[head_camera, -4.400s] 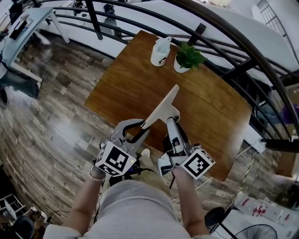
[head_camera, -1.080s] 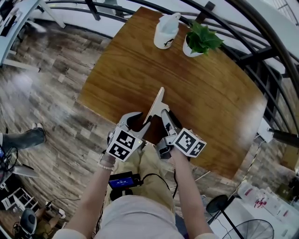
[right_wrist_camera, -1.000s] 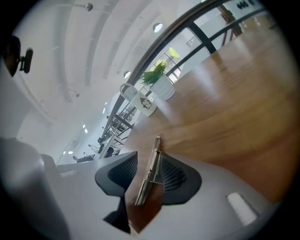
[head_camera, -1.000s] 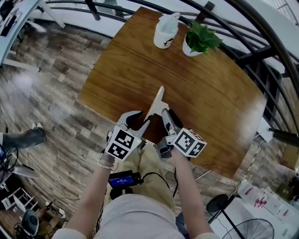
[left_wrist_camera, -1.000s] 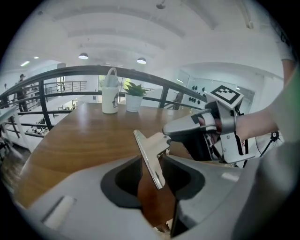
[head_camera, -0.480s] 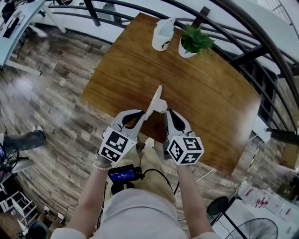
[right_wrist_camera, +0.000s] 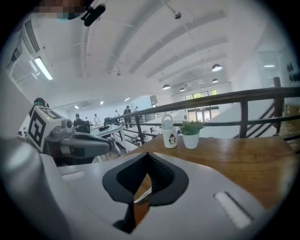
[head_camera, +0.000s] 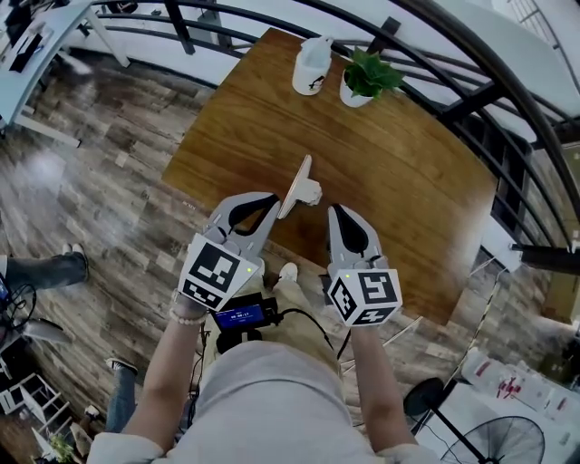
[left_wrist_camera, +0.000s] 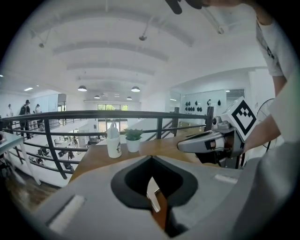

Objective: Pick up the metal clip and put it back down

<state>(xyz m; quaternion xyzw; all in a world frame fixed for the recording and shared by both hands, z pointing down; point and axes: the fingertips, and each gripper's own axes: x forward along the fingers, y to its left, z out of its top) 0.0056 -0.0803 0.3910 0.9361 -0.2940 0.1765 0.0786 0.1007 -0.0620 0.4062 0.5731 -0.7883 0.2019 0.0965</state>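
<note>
Fingers (left_wrist_camera: 93, 197) of the left gripper (head_camera: 271, 206) are closed on the flat, pale metal clip (head_camera: 299, 184). They hold it edge-up, raised over the near edge of the brown wooden table (head_camera: 399, 145). Right gripper (head_camera: 337, 209): jaws pressed together just beside the clip, apparently not gripping it.

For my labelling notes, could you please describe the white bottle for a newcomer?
Start at the wooden table by the railing. At its far edge stand two white items; the bottle is the left one, leafless, unlike the potted plant.
</note>
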